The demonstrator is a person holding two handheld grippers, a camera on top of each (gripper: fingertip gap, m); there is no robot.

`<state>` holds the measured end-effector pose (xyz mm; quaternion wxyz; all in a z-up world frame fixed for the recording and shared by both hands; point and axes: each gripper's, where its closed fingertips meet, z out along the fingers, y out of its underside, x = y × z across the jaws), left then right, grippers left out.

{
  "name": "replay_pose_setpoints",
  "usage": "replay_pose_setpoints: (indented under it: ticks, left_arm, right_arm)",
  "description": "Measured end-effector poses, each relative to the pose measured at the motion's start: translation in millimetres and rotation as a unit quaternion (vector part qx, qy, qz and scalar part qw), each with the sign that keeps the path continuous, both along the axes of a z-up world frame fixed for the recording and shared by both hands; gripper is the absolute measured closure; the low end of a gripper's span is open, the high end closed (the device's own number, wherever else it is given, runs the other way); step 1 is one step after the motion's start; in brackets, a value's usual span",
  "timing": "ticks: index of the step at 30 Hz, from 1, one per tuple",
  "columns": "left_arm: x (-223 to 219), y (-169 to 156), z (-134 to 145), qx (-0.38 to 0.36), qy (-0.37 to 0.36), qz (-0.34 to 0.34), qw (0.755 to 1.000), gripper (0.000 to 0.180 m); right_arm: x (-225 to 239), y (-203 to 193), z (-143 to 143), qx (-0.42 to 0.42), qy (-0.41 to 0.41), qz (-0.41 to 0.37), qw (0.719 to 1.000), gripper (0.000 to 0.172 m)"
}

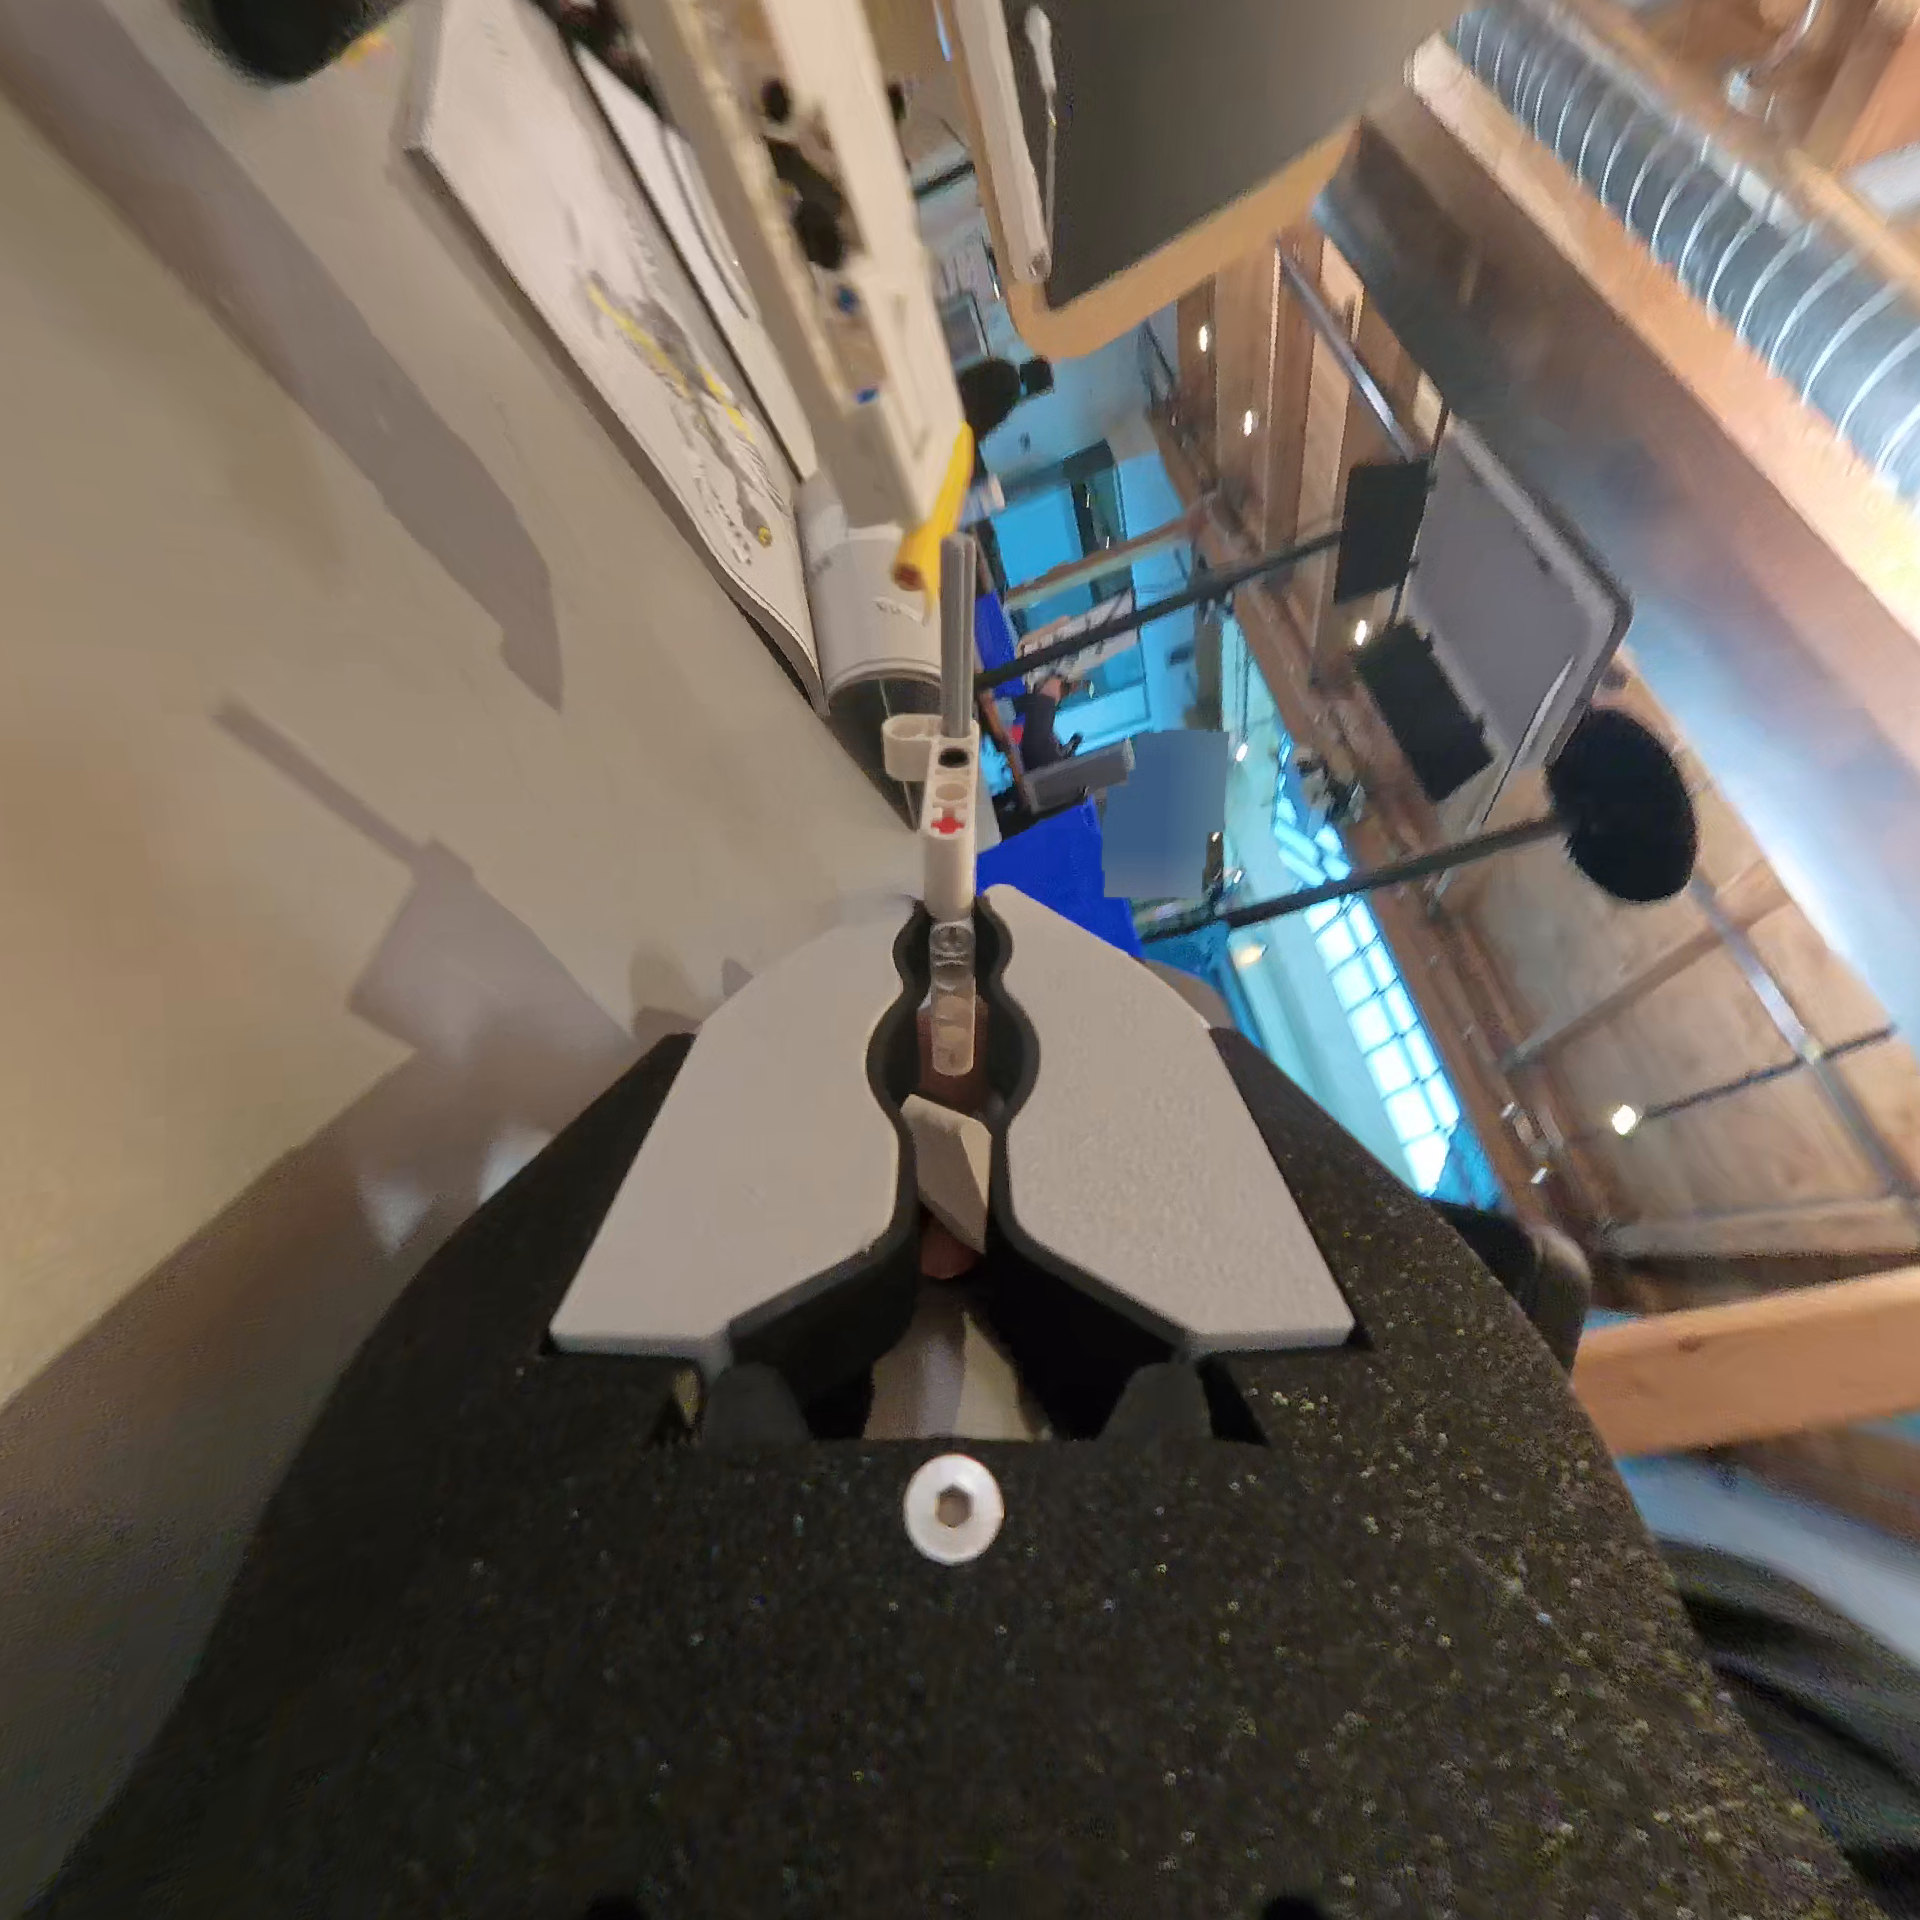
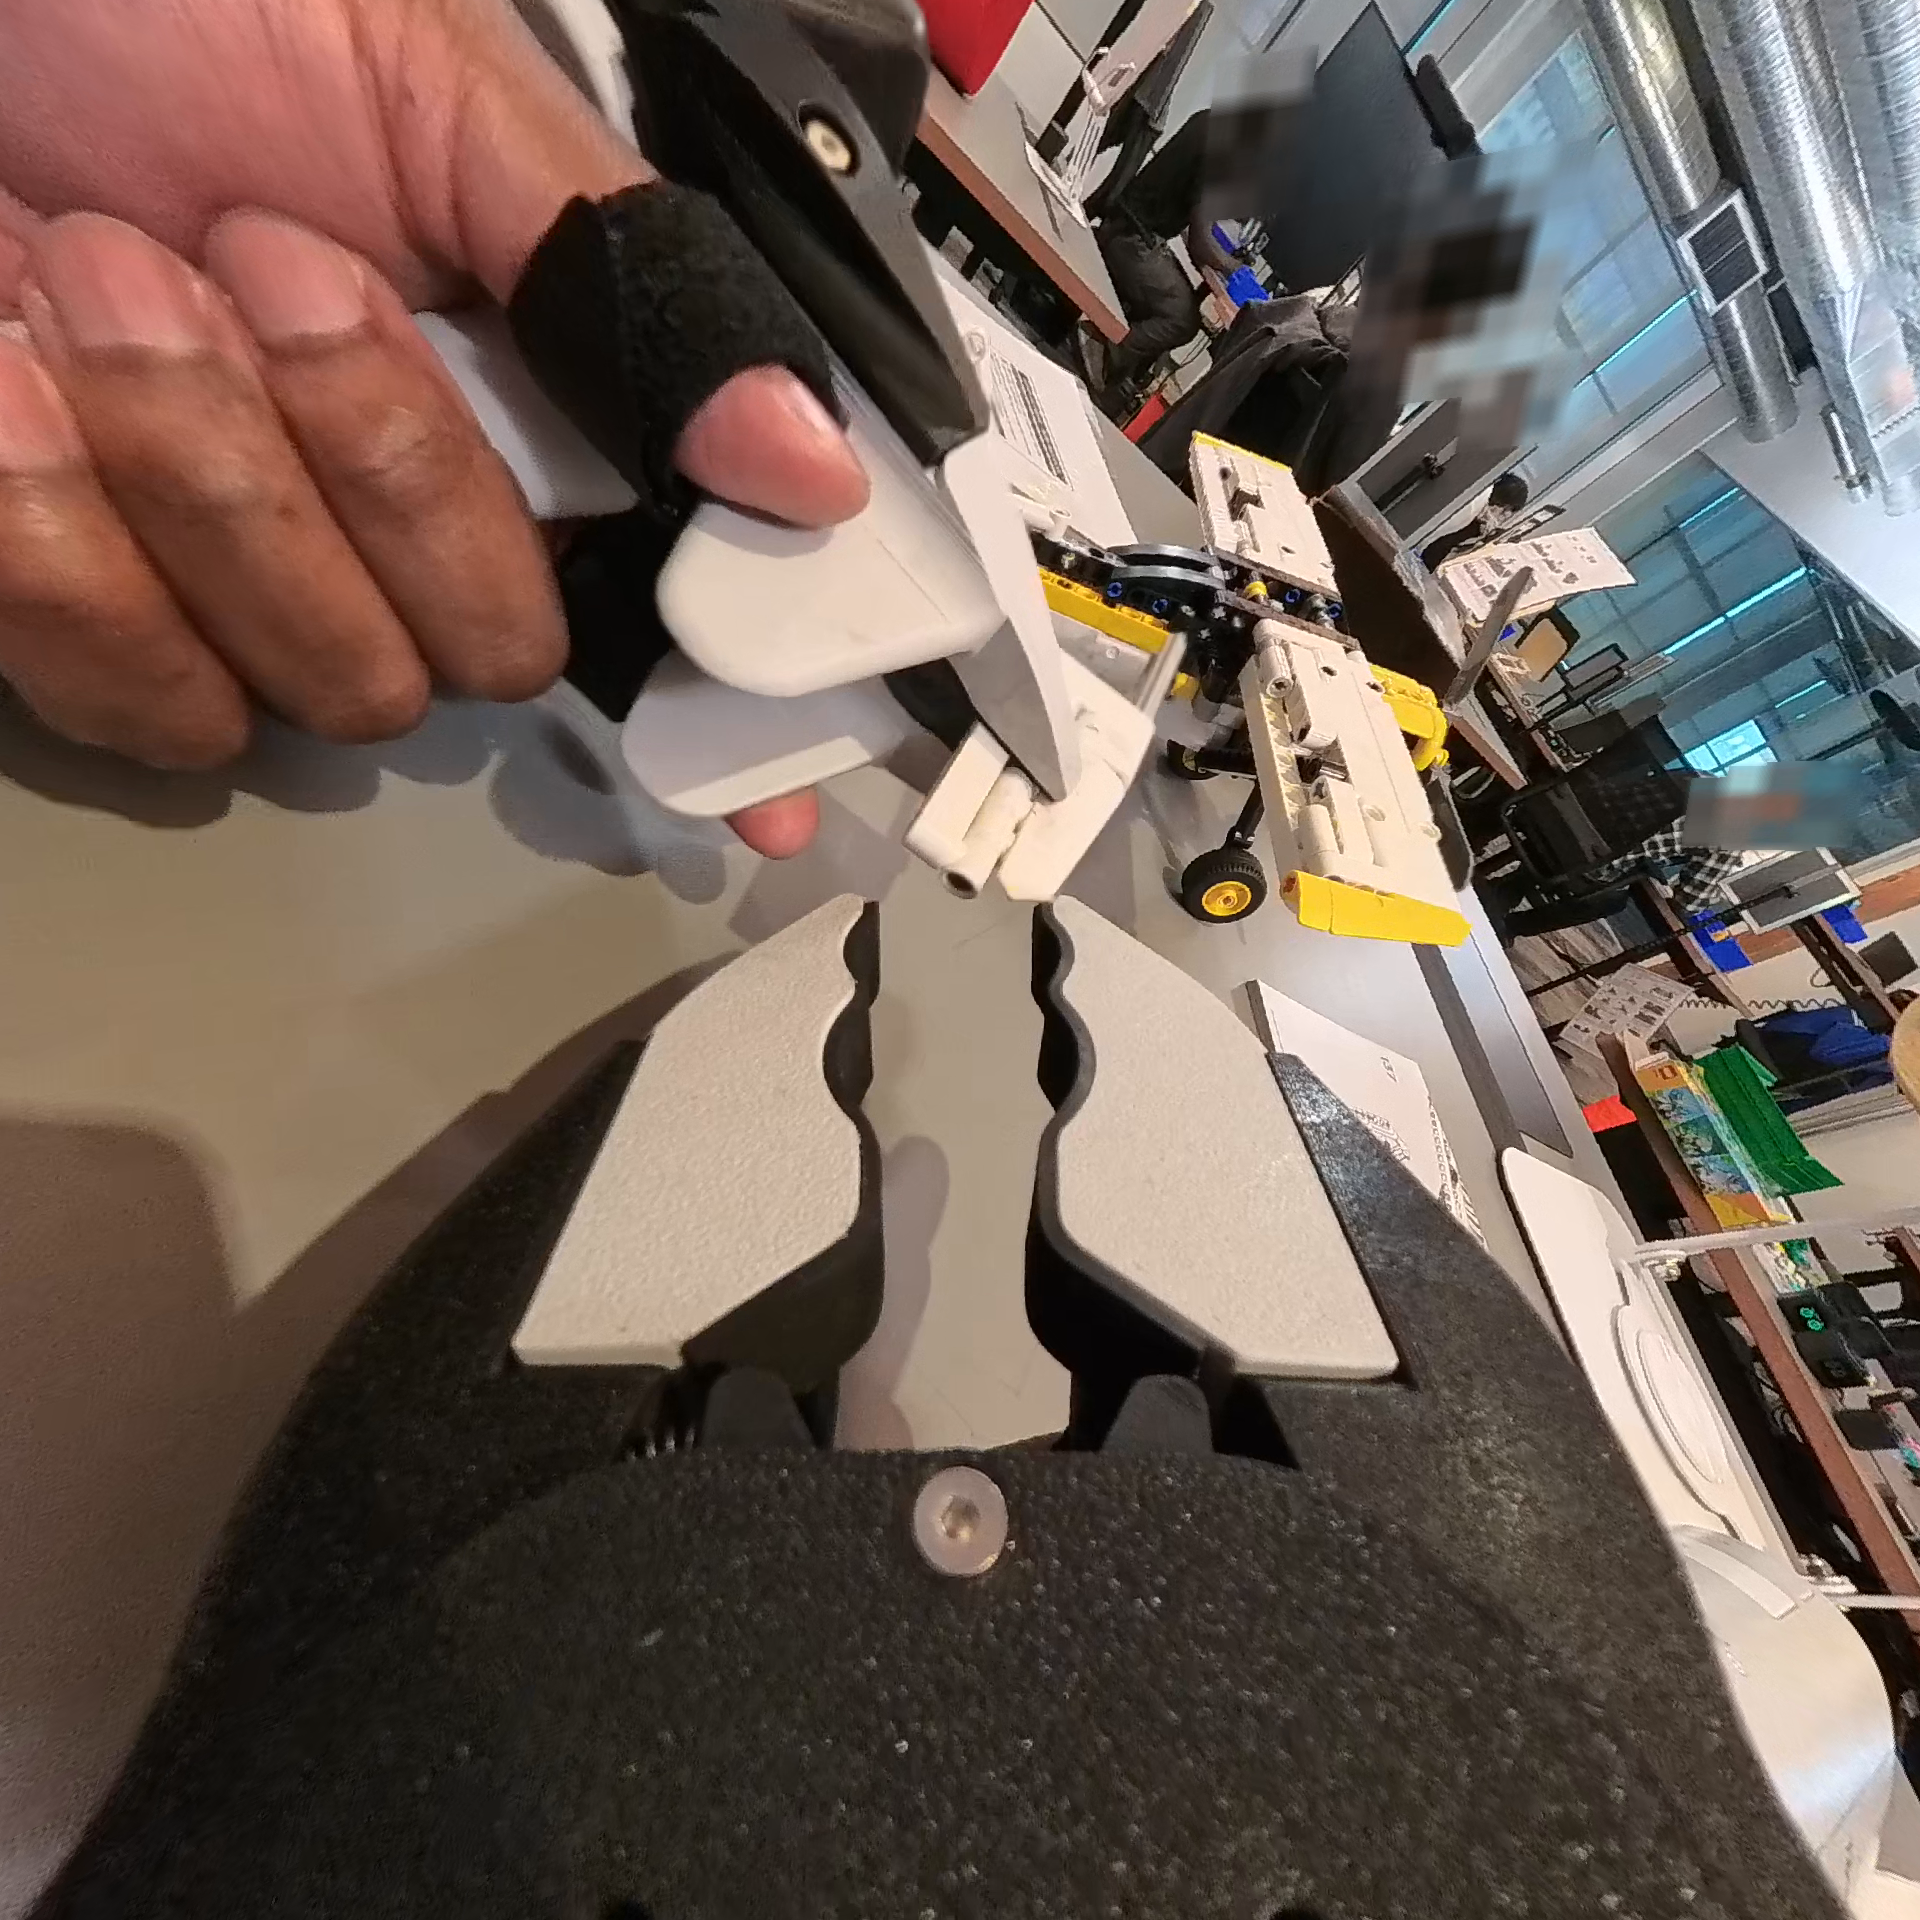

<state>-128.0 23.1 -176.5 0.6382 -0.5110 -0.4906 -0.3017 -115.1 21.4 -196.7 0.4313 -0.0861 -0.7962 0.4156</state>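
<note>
My left gripper (image 1: pixel 951 914) pinches a white plastic brick assembly with a grey axle (image 1: pixel 951 821); my right gripper (image 2: pixel 956 935), jaws apart and holding nothing, sits just near of it.

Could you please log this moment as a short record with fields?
Left gripper: shut on a white beam assembly with a grey axle, lifted off the table.
Right gripper: open, nothing between its fingers, just short of that assembly.
Table: grey; holds a white-and-yellow toy plane and a booklet.
</note>
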Motion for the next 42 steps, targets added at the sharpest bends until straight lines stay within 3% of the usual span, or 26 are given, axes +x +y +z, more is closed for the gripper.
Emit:
replay_pose_setpoints:
  ticks: [5,8,10,14,18,21,30,34,36,40,42]
  left_arm:
    - [5,5,9,-0.098,0.169,-0.094,0.976,0.173]
    - [3,4,6,-0.190,0.319,-0.140,0.918,0.173]
    - [2,4,-1,-0.257,0.419,-0.169,0.854,0.173]
    - [-5,6,-16,-0.366,0.590,-0.185,0.696,0.173]
    - [0,13,-29,-0.409,0.706,-0.208,0.539,0.173]
    - [5,18,-36,-0.421,0.743,-0.217,0.473,0.172]
    - [4,23,-40,-0.469,0.769,-0.220,0.374,0.172]
    - [7,25,-42,-0.476,0.776,-0.224,0.348,0.173]
    - [7,25,-42,-0.472,0.778,-0.223,0.349,0.172]
    - [8,28,-34,-0.436,0.785,-0.205,0.390,0.160]
    - [14,29,-30,-0.410,0.796,-0.209,0.392,0.159]
  right_arm:
    - [0,9,5,-0.034,-0.025,-0.001,0.999,0.144]
    - [-2,21,15,-0.070,-0.037,-0.006,0.997,0.144]
    - [-1,27,25,-0.099,-0.043,-0.006,0.994,0.143]
    - [4,32,39,-0.110,-0.028,0.002,0.994,0.140]
    - [10,29,33,-0.060,-0.007,0.010,0.998,0.134]
    - [12,26,19,0.002,0.009,0.014,1.000,0.132]
    - [12,24,-6,0.125,0.070,0.014,0.990,0.146]
    - [9,25,-10,0.150,0.090,0.005,0.985,0.164]
    - [9,26,-11,0.149,0.086,0.005,0.985,0.164]
    - [8,29,-6,0.098,0.049,0.005,0.994,0.164]
    - [8,30,-5,0.068,0.027,0.010,0.997,0.164]
